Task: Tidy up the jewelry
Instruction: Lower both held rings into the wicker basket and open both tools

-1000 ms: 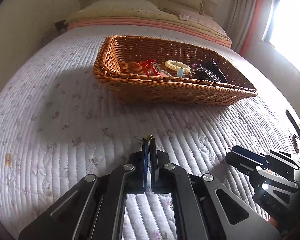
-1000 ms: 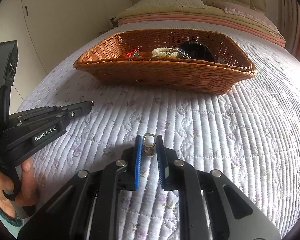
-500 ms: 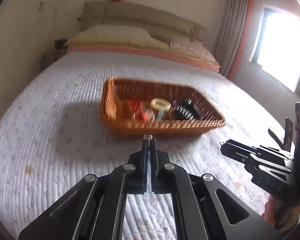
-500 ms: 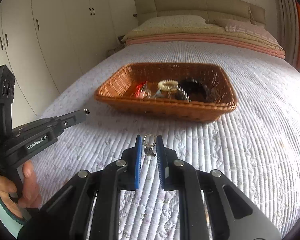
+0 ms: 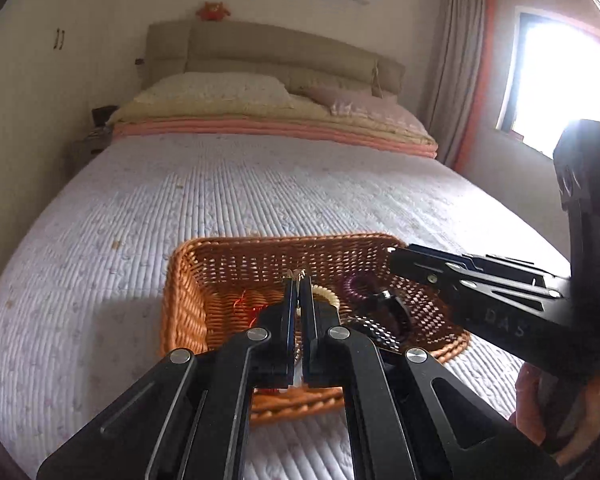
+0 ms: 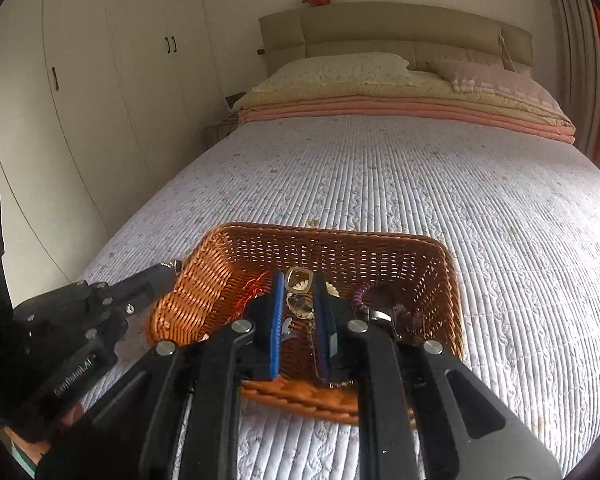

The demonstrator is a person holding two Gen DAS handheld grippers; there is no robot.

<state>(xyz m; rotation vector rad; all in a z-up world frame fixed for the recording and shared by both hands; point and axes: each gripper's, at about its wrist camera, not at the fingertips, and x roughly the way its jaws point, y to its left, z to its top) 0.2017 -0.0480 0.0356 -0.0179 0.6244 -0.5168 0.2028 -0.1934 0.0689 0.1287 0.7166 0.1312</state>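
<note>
Jewelry piece with small silver rectangular metal clasp (image 6: 299,279), pinched in right gripper (image 6: 298,280) above brown wicker basket (image 6: 454,276).
Judged light, stiff, slippery; best gripped across clasp frame. Left gripper (image 5: 299,278) pressed together on a tiny gold-coloured bit; what it is cannot be told.

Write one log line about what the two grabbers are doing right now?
left gripper: shut on small clasp | right gripper: shut on metal clasp | both above basket | basket on bed
</note>
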